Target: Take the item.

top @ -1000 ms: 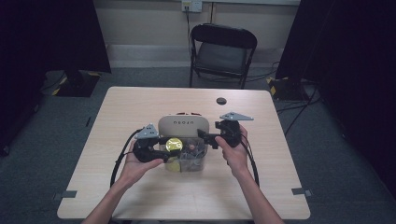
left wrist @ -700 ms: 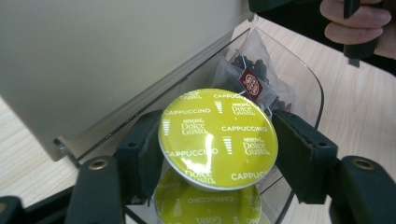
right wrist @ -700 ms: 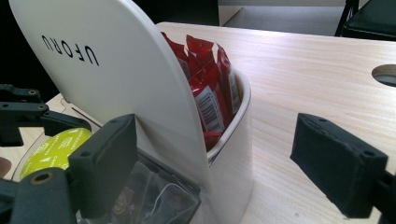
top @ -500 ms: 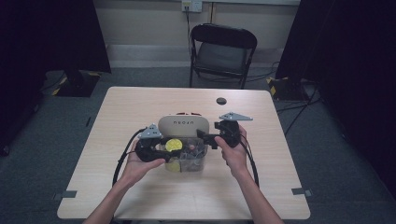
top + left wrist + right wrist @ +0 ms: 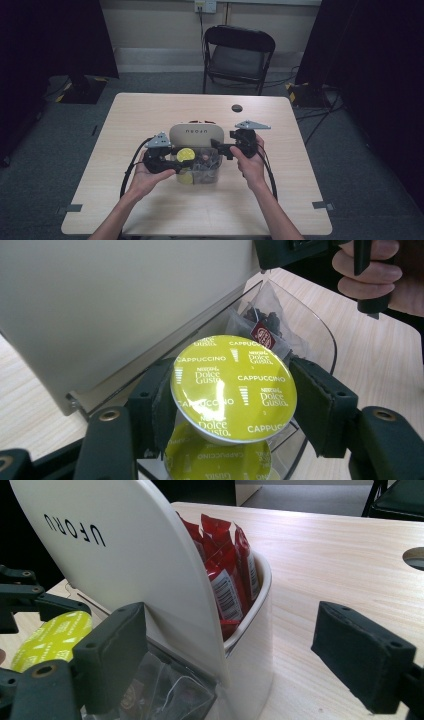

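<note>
On a pale worktop (image 5: 150,210), the left gripper (image 5: 232,402) has its jaws pinching a yellow-green coffee capsule (image 5: 233,382) over the clear tray (image 5: 320,332) of a white organiser (image 5: 196,134); the right gripper (image 5: 250,655), jaws spread, straddles the organiser's wall.

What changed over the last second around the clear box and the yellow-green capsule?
The left gripper has just closed its jaws onto the capsule above the clear box. Both hands stayed in place; the right gripper is unchanged, open beside the white lid.
</note>
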Tool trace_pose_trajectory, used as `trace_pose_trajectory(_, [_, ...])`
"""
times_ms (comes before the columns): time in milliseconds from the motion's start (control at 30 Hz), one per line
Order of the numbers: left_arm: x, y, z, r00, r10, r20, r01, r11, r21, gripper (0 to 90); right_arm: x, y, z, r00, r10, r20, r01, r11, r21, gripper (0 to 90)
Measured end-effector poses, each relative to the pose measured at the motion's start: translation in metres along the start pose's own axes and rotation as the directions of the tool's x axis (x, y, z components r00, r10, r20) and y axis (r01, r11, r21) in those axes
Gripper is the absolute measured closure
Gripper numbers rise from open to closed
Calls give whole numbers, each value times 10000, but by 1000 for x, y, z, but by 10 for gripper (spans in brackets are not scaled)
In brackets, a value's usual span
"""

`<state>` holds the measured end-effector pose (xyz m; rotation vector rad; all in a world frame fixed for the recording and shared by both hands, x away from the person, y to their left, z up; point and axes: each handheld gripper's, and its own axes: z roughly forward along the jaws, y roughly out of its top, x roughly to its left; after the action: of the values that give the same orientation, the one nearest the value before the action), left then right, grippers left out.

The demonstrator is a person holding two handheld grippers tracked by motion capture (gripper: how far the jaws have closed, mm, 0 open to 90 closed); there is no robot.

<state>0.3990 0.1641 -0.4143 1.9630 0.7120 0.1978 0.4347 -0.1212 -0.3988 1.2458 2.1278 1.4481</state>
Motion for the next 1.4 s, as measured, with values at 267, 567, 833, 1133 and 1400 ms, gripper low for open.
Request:
trace_pose_trajectory(267, [4, 0, -10, 10000, -14, 1, 14, 10000, -89, 382, 0, 0, 0, 10000, -20, -18, 20, 10000, 10, 137])
trace_pose_trajectory(567, [3, 0, -21, 10000, 7, -98, -9, 9996, -272, 382, 0, 0, 0, 10000, -33, -7, 33, 10000, 1, 137])
trace_pose_trajectory(833, [7, 0, -30, 9999, -27, -123, 23, 9995, -315, 383, 0, 0, 0, 10000, -5, 13, 5, 10000, -6, 138])
trace_pose_trajectory(1133, [12, 3, -44, 9999, -100, -95, 94, 9980, -626, 383, 0, 0, 0, 10000, -5, 4, 5, 10000, 7, 138])
trace_pose_trajectory(1400, [21, 1, -53, 9995, -179, -252, 163, 9979, -620, 383, 0, 0, 0, 10000, -14, 12, 14, 10000, 3, 137])
